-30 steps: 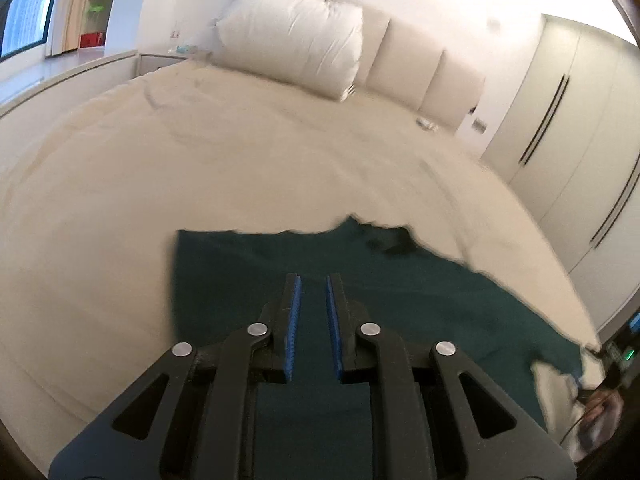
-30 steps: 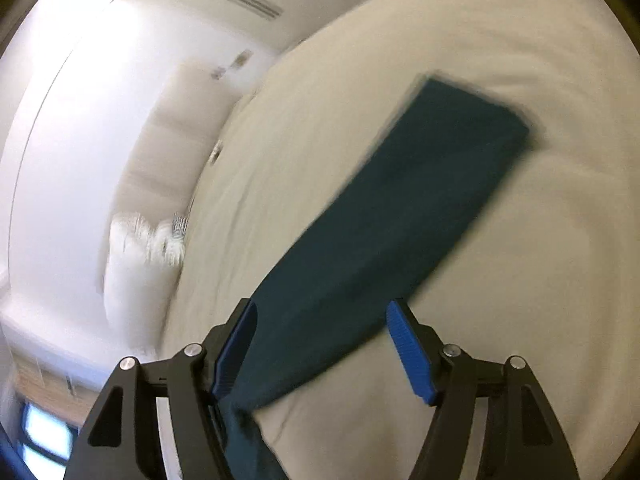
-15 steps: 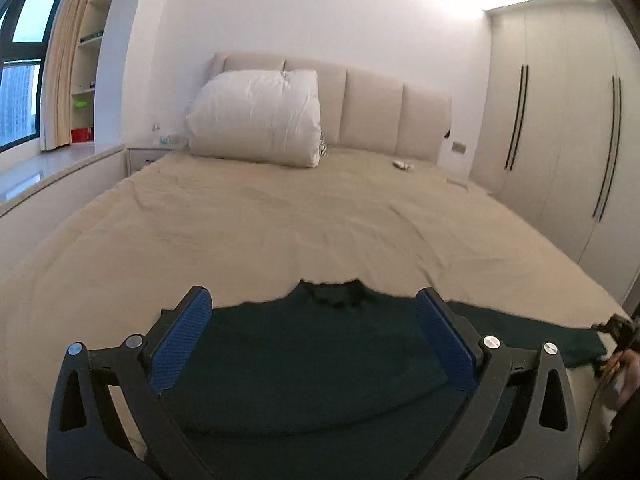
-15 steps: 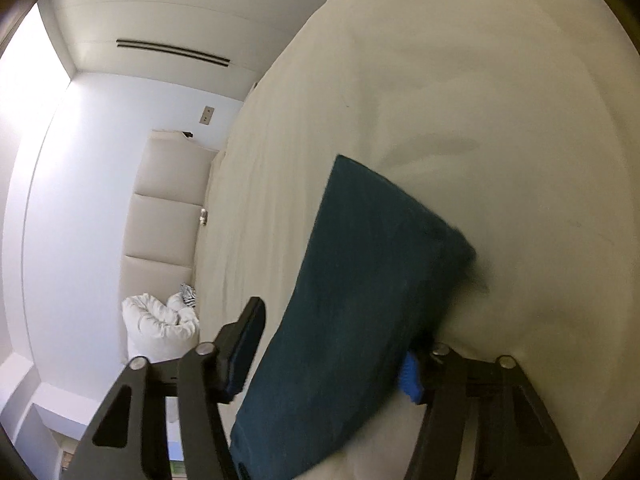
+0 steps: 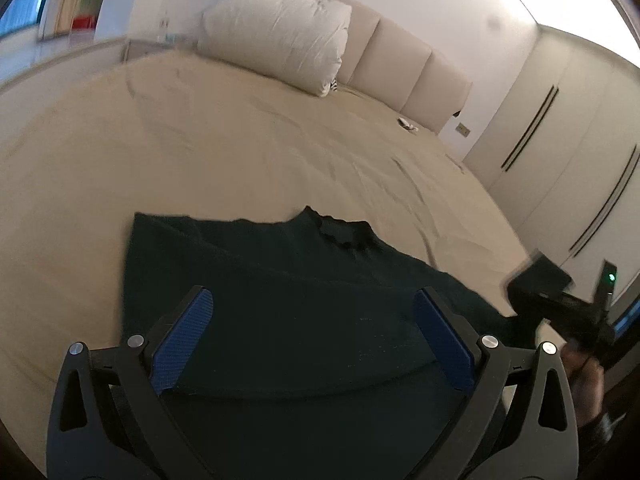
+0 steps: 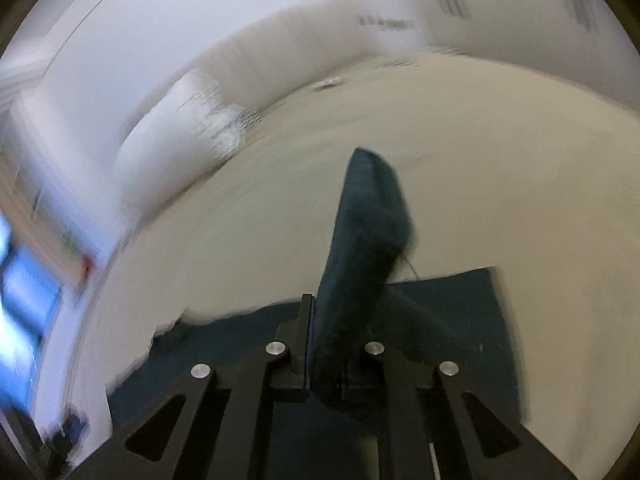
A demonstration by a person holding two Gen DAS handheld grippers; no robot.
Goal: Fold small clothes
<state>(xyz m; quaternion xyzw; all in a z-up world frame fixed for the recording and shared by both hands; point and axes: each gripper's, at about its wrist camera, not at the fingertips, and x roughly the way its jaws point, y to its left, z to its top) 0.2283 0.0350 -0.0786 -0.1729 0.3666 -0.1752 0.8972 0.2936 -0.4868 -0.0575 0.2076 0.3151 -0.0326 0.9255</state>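
Right jaws clamp one sleeve [image 6: 362,248]; left spread.

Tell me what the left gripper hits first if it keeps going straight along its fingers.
Most likely the dark green garment: the left gripper is open and angled down over it, nothing between. Beyond lies the beige bed sheet. The gripper's height above the cloth is unclear in the fisheye view.

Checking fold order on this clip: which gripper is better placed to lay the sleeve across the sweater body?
Right. The right gripper is already shut on the sleeve, lifted above the dark green sweater. The left gripper hangs over it, jaws open, holding nothing.
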